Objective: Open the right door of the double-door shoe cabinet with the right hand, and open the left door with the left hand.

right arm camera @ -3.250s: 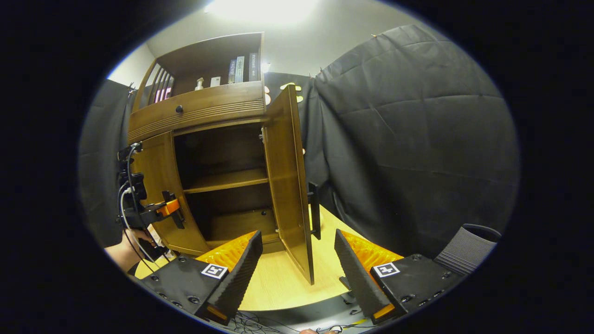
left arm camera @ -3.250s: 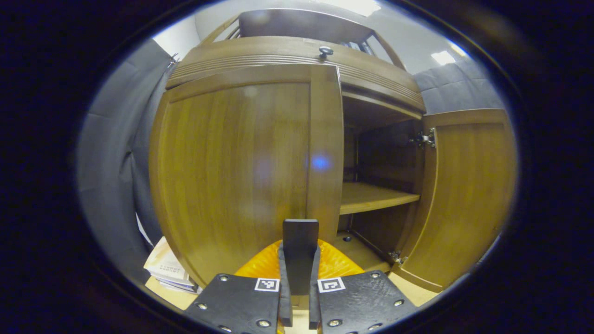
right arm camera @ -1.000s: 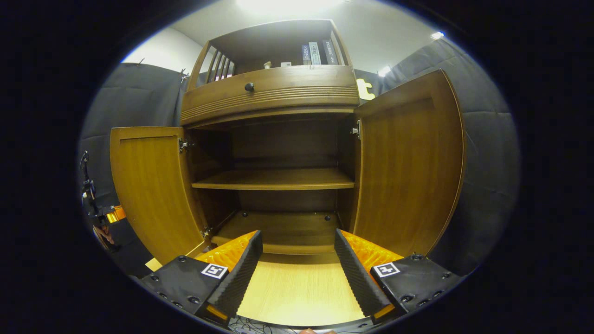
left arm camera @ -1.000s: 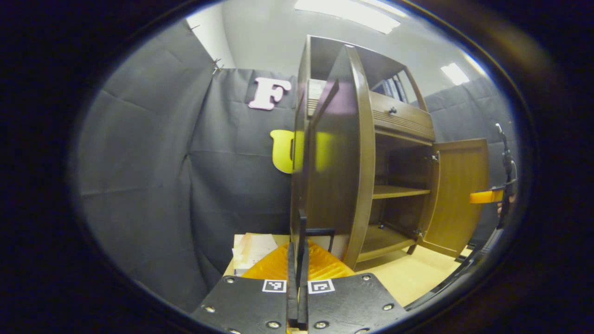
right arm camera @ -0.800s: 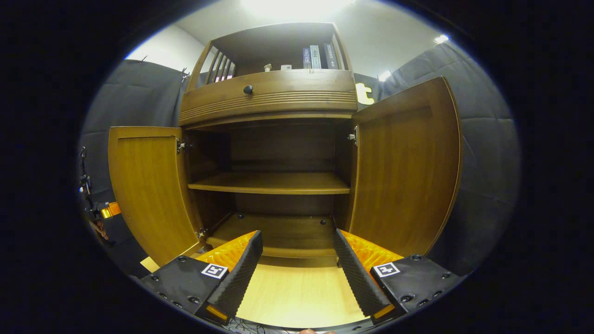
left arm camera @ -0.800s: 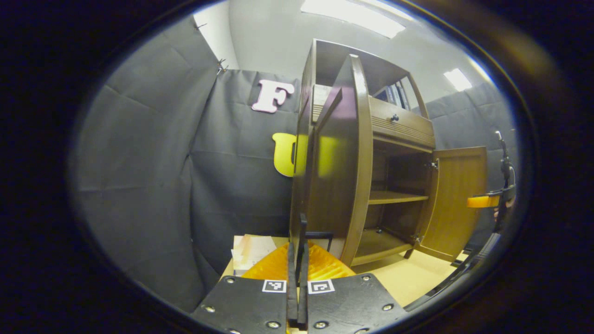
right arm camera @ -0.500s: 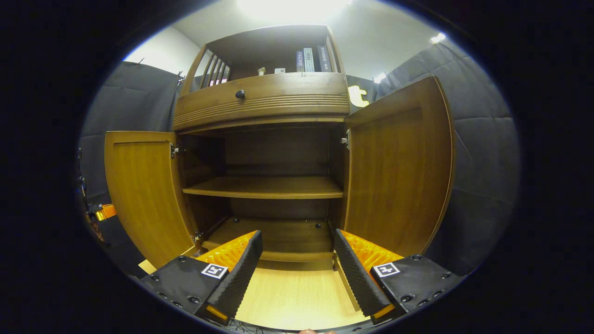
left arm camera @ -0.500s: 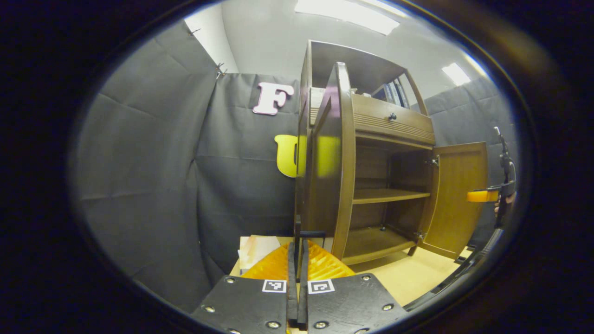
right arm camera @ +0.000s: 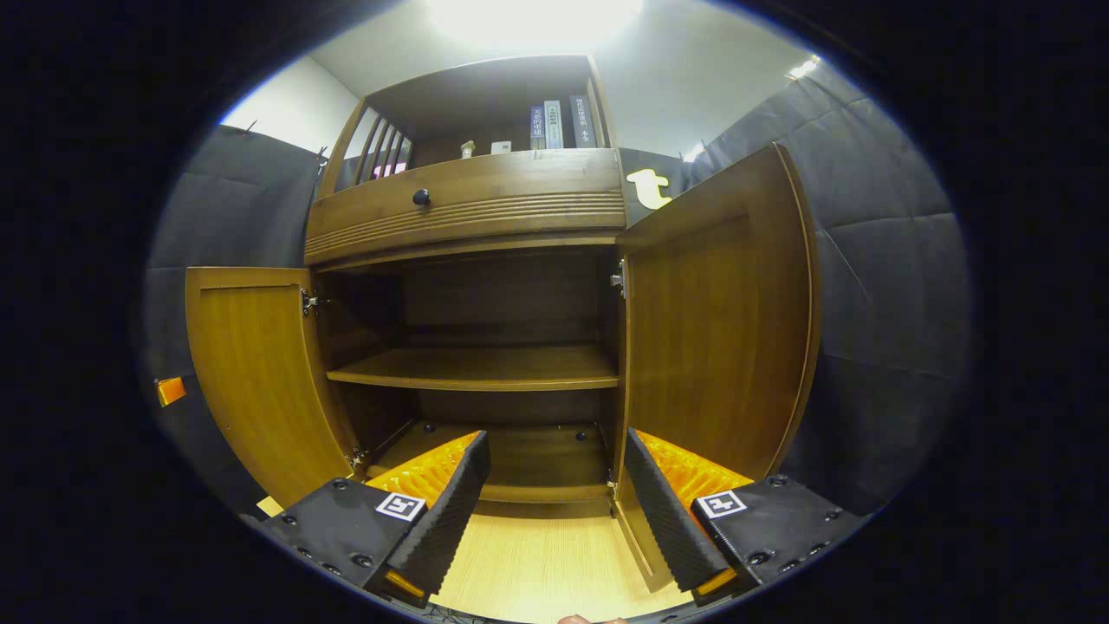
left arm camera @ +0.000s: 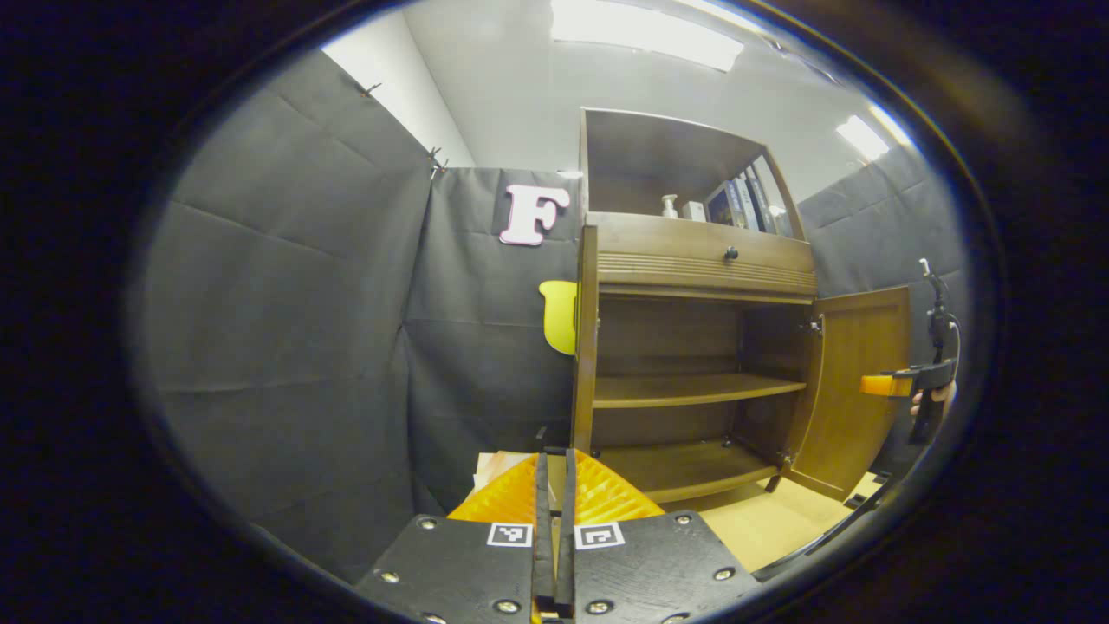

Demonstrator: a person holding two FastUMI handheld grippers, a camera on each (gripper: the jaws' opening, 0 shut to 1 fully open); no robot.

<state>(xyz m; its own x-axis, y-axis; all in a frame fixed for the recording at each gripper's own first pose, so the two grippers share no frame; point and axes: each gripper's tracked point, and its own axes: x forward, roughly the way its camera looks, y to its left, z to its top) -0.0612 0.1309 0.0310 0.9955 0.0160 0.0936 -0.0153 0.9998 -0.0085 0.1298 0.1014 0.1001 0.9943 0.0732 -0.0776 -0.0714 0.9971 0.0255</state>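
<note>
Both cabinet (right arm camera: pixel 485 208) doors stand open; the left gripper (left arm camera: pixel 554 472) is pinched narrow at 6 o'clock, the right gripper (right arm camera: pixel 554 485) spread wide.

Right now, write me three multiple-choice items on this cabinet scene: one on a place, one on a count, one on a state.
1. Where is the small dark round knob?
A. on the drawer front above the doors
B. on the left door
C. on the middle shelf

2. How many brown wooden doors of the shoe cabinet stand swung open?
A. none
B. one
C. two

3. How are the right claw fingers set?
A. pressed together
B. spread apart, holding nothing
C. clamped on a door edge

Answers:
1 A: the knob sits on the grooved drawer panel.
2 C: both doors stand out from the front, baring the wooden shelf.
3 B: pale tabletop shows between the fingers.
</note>
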